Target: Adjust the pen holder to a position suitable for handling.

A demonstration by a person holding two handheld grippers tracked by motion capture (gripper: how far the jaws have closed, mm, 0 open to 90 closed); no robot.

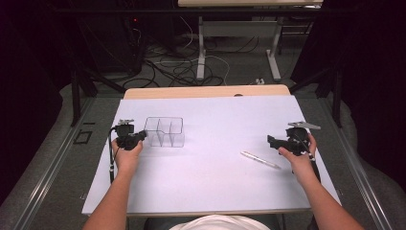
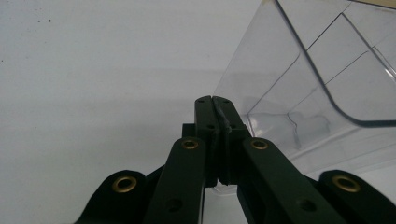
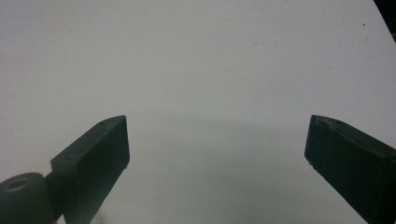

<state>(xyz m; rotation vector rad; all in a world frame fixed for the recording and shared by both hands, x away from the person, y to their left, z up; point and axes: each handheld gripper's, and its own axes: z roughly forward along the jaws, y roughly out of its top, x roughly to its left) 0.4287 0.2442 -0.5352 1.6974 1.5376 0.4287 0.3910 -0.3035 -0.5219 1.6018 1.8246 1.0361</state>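
Note:
A clear plastic organizer (image 1: 165, 132) with several compartments stands on the white table top (image 1: 215, 187), left of the middle. My left gripper (image 1: 140, 137) is at its left end. In the left gripper view the jaws (image 2: 212, 100) are pressed together on the thin near wall of the organizer (image 2: 327, 60). A white pen (image 1: 261, 160) lies on the table to the right. My right gripper (image 1: 271, 141) hovers just beyond the pen's right end, pointing left. Its jaws (image 3: 217, 135) stand wide apart over bare table, with nothing between them.
A wooden strip (image 1: 206, 91) runs along the table's far edge. Beyond it are table legs (image 1: 201, 52) and tangled cables (image 1: 177, 72) on the floor. Dark frame posts (image 1: 75, 91) stand at both sides.

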